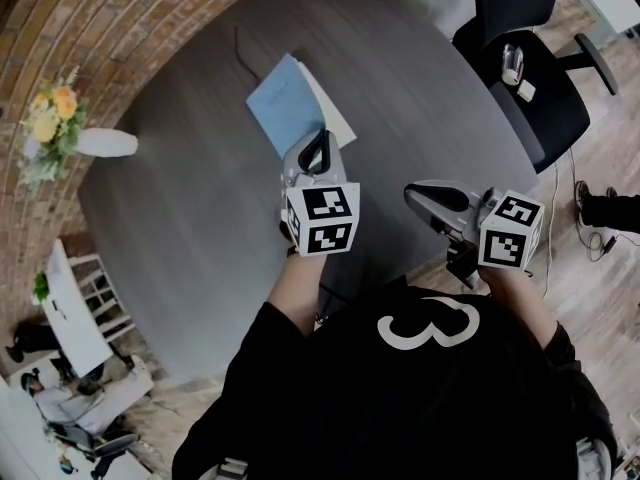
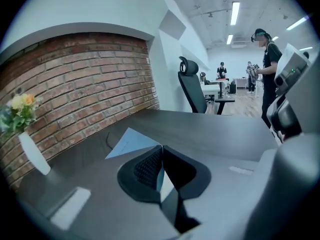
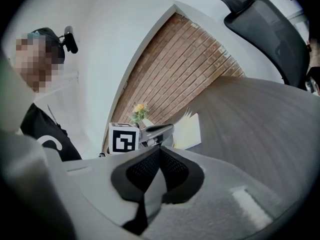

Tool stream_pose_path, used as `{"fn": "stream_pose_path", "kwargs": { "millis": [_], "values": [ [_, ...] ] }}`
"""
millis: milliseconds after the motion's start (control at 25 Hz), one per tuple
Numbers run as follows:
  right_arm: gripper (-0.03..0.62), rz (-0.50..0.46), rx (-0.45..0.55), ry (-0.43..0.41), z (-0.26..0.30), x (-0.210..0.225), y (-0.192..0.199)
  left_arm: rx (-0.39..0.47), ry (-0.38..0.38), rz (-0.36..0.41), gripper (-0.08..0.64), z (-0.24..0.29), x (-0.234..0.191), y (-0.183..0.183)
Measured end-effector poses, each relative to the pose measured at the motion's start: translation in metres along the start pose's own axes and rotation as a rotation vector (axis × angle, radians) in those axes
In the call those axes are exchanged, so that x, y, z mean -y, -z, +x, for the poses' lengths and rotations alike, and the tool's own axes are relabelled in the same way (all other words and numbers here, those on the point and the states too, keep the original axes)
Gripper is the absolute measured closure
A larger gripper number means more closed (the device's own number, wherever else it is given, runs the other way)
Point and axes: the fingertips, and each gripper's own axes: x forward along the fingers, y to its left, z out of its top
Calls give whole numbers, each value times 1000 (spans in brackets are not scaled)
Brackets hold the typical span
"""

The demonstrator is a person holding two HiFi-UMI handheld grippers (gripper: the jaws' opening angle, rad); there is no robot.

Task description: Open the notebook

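Notebook point(image 1: 296, 108) lengthwise up-left, cover point(image 2: 131, 143) in pinch of left claw point(image 2: 161, 148); right claw point(image 3: 160, 148) closed.

Wide bare stretch of table point(image 1: 190, 208) on the left and near side, plenty of room to pass. The notebook point(image 1: 285, 103) lies toward the far edge, and a vase point(image 1: 105, 143) stands at the left rim by the brick wall point(image 1: 130, 18), well apart from it. On the right, an office chair point(image 1: 540, 108) crowds the table's edge.
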Motion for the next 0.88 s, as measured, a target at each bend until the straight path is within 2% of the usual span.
{"fn": "stream_pose_path", "kwargs": {
  "millis": [120, 280, 880],
  "values": [
    [591, -13, -4, -17, 6, -5, -4, 36, -27, -25, 534, -13, -9, -6],
    [591, -33, -11, -37, 18, -15, -9, 84, -36, -125, 535, -29, -25, -7],
    [591, -68, -60, -81, 49, -41, -5, 122, -96, -411, 537, -85, -82, 23]
  ]
}}
